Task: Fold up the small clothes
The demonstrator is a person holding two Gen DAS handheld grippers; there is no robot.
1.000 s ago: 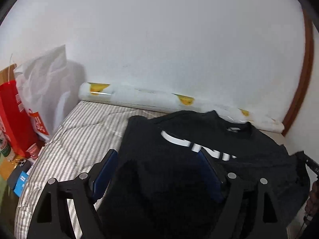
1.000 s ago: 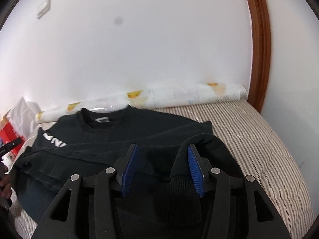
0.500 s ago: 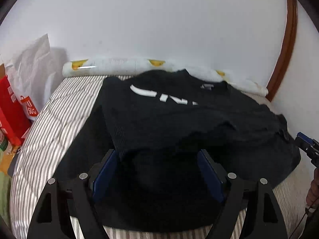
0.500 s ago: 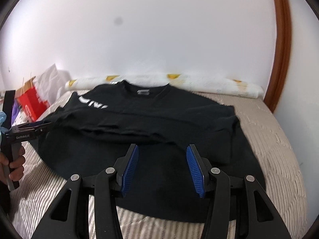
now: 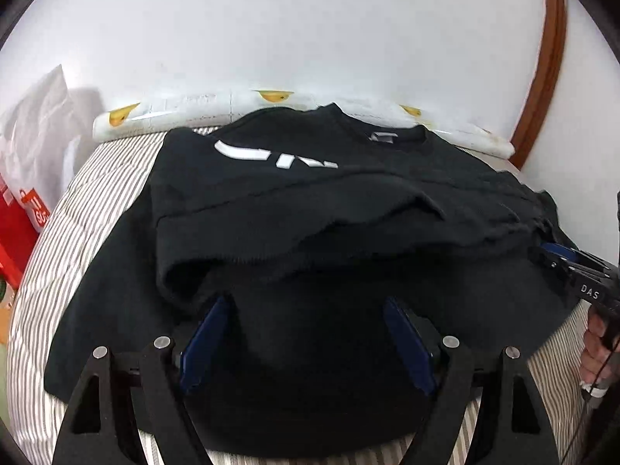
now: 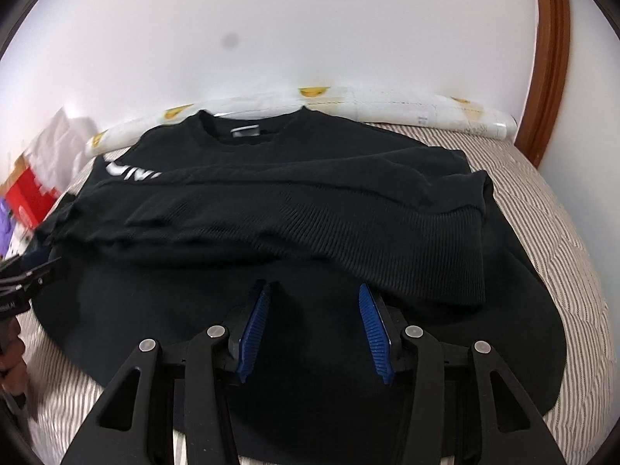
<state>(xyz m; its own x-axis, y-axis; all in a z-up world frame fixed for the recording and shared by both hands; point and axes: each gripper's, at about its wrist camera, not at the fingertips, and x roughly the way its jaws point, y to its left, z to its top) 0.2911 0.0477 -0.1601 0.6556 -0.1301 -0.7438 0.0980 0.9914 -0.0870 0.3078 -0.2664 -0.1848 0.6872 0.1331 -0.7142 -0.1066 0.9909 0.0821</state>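
Note:
A black sweatshirt (image 5: 294,209) with white lettering lies flat on the striped bed, its sleeves folded across the chest. It also shows in the right wrist view (image 6: 294,201), collar toward the wall. My left gripper (image 5: 306,317) is open and empty above the lower hem. My right gripper (image 6: 316,294) is open and empty above the hem on the other side. The right gripper also shows at the right edge of the left wrist view (image 5: 569,263). The left gripper shows at the left edge of the right wrist view (image 6: 23,271).
The striped bed cover (image 5: 77,217) surrounds the sweatshirt. A white roll with yellow prints (image 5: 186,110) lies along the wall. A white bag (image 5: 35,139) and a red bag (image 5: 15,232) stand at the left. A brown door frame (image 6: 550,62) rises at the right.
Both grippers have drawn back toward the hem and then moved in a little. The sweatshirt lies still with its sleeves across the chest.

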